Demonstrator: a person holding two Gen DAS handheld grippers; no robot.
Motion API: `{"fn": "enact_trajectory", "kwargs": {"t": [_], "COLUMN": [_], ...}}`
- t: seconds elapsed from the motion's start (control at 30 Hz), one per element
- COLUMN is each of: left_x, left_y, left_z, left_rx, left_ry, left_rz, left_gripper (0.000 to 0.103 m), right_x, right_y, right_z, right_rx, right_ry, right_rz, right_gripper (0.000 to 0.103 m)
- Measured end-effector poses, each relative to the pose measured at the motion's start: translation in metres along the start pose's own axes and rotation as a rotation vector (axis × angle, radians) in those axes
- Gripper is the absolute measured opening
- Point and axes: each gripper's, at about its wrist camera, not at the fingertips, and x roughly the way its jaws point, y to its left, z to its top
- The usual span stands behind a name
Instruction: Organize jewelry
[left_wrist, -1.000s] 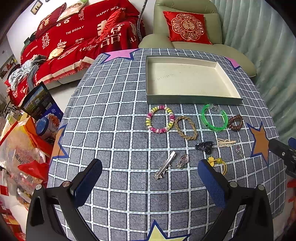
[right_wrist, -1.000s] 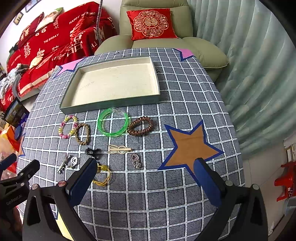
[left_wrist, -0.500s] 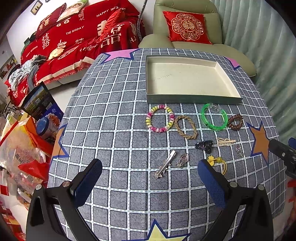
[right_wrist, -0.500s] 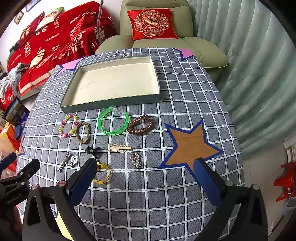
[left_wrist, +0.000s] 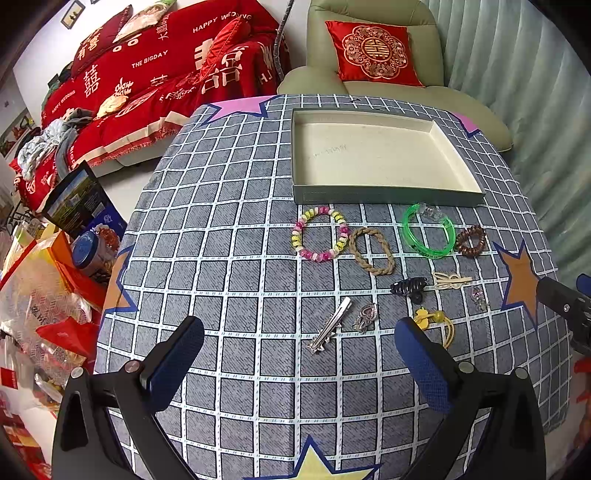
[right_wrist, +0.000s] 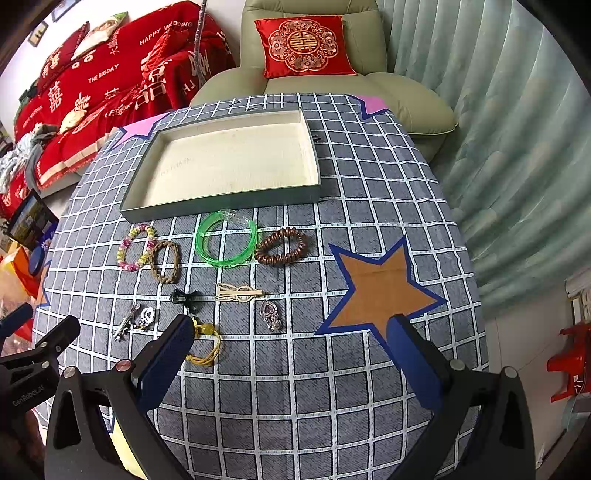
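Note:
An empty shallow box (left_wrist: 388, 195) (right_wrist: 221, 206) stands at the table's far side. In front of it lie a pink-yellow bead bracelet (left_wrist: 320, 233) (right_wrist: 136, 248), a braided band (left_wrist: 371, 251) (right_wrist: 165, 261), a green bangle (left_wrist: 427, 235) (right_wrist: 226, 240) and a brown coil tie (left_wrist: 470, 240) (right_wrist: 281, 246). Nearer lie a silver clip (left_wrist: 329, 325) (right_wrist: 126, 322), a black claw clip (left_wrist: 409, 286) (right_wrist: 184, 297), a cream clip (right_wrist: 239, 292), heart pendants (left_wrist: 365, 316) (right_wrist: 271, 312) and a yellow tie (left_wrist: 436, 322) (right_wrist: 205, 343). My left gripper (left_wrist: 299, 350) and right gripper (right_wrist: 291, 350) hover open and empty above the near edge.
The grid-patterned tablecloth (left_wrist: 221, 258) has star patches. A green armchair with a red cushion (left_wrist: 373, 51) stands behind the table, a red-covered sofa (left_wrist: 147, 74) at the far left. Bags and boxes (left_wrist: 48, 266) crowd the floor on the left; a curtain (right_wrist: 498, 147) hangs on the right.

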Motion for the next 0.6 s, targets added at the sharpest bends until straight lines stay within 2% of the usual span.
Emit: {"fn": "enact_trajectory", "kwargs": {"t": [0.6], "left_x": [0.0006], "left_y": [-0.0002], "left_z": [0.0004], "left_rx": [0.001], "left_ry": [0.001], "left_rz": [0.0], "left_gripper": [0.103], "right_x": [0.0003], "right_y": [0.0006], "right_z": [-0.0001], "right_rx": [-0.005], "right_ry": [-0.001], "right_rz": [0.0], "right_gripper": [0.103]}}
